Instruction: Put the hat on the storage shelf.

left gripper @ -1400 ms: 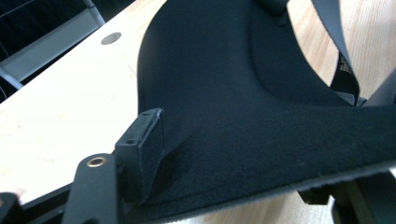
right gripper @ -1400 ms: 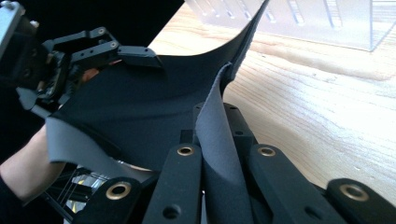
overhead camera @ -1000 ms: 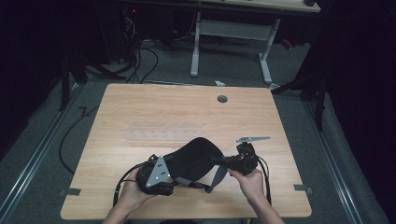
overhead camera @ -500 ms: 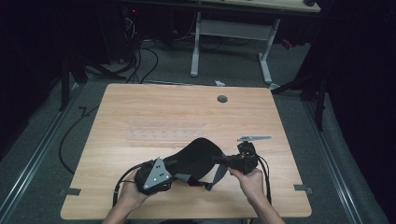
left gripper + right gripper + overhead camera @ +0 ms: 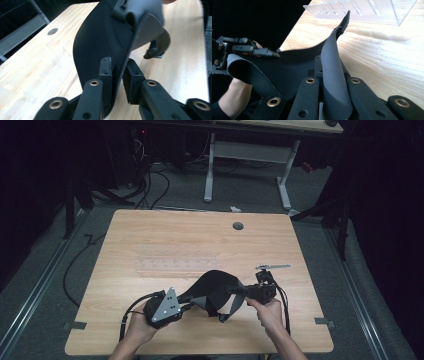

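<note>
A black flexible rubber sheet [image 5: 215,287] arches above the front of the wooden table [image 5: 150,240], held between both grippers. My left gripper [image 5: 186,304] is shut on the sheet's left edge. In the left gripper view the sheet [image 5: 105,37] stands on edge between the pads, with the gripper [image 5: 117,68] pinching it. My right gripper [image 5: 236,291] is shut on the right edge. In the right gripper view a curled flap of the sheet [image 5: 332,75] rises from that gripper [image 5: 331,63], and the left gripper [image 5: 249,51] shows at the far side.
A clear acrylic slotted rack [image 5: 175,265] lies flat mid-table, just beyond the sheet, and appears again as the rack [image 5: 362,10] in the right gripper view. A round cable hole [image 5: 238,226] sits near the far edge. Cables trail from both grippers off the front edge.
</note>
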The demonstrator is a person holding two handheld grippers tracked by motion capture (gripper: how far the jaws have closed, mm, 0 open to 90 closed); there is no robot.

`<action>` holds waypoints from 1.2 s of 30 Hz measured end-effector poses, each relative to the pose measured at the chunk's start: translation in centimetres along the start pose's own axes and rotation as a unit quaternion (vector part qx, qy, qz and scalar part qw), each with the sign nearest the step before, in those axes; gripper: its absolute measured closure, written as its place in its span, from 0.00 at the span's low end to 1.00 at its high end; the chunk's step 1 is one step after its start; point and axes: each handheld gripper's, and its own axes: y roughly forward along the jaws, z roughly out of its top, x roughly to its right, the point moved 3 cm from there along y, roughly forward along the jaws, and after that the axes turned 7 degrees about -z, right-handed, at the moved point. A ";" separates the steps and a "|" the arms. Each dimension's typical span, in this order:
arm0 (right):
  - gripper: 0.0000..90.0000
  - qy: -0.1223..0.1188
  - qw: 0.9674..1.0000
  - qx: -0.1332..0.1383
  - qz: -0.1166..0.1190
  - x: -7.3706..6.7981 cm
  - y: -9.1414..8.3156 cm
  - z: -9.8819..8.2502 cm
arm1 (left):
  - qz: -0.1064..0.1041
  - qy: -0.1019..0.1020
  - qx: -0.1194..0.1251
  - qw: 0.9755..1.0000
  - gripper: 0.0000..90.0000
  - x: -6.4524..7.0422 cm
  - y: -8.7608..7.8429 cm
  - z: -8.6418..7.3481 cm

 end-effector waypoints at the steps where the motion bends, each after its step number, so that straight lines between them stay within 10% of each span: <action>1: 0.93 0.003 1.000 -0.002 0.003 0.1 0.0 0.0 | -0.008 0.005 0.000 1.000 0.90 0.2 0.0 0.2; 9: 0.88 0.026 0.999 -0.003 0.021 1.1 0.5 0.3 | -0.040 0.022 -0.002 0.999 0.96 1.1 0.5 1.2; 23: 0.49 0.060 0.998 0.033 0.012 2.8 0.1 0.0 | -0.054 -0.023 0.016 0.998 0.97 0.0 0.1 0.6; 29: 0.49 0.025 0.997 0.049 -0.060 3.7 -1.1 -0.5 | -0.053 -0.050 0.041 0.997 0.97 -0.7 -0.5 0.3; 36: 0.49 -0.020 0.987 0.031 -0.155 4.9 -0.8 -2.1 | -0.046 -0.070 0.052 0.995 0.97 -1.5 -1.1 0.0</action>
